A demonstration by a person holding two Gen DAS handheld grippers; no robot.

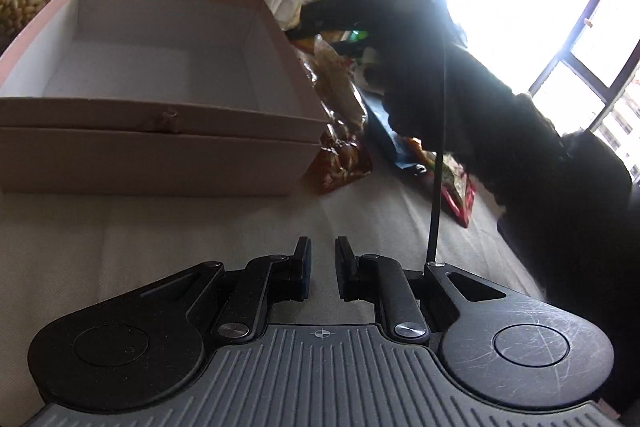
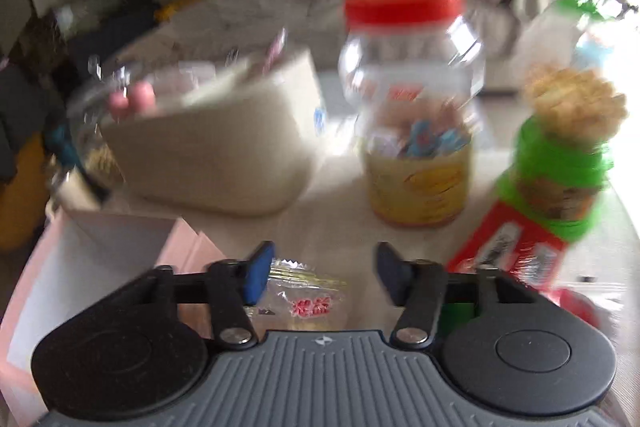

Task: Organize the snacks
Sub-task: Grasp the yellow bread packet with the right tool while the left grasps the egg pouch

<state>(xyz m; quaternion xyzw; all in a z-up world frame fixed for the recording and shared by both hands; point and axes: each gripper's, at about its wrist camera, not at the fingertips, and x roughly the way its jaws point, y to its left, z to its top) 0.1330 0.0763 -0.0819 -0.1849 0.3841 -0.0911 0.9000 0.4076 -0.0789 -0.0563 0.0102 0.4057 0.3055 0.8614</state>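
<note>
An empty pink box [image 1: 160, 67] stands open on the table at the left in the left wrist view; its corner shows in the right wrist view [image 2: 100, 255]. My left gripper [image 1: 323, 267] hovers low over the cloth in front of the box, its jaws nearly together with nothing between them. My right gripper [image 2: 320, 275] is open above a clear snack packet with red print [image 2: 308, 303]. In the left wrist view the right gripper [image 1: 320, 27] appears dark over a pile of snack bags [image 1: 340, 131] beside the box. A green-wrapped cracker pack [image 2: 560, 163] lies at the right.
A red-lidded clear jar [image 2: 412, 115] with sweets stands ahead of the right gripper. A white box [image 2: 224, 143] and a glass jar [image 2: 96, 115] stand to its left. A red packet [image 2: 508, 251] lies at the right. A gloved arm [image 1: 520, 131] crosses the right side.
</note>
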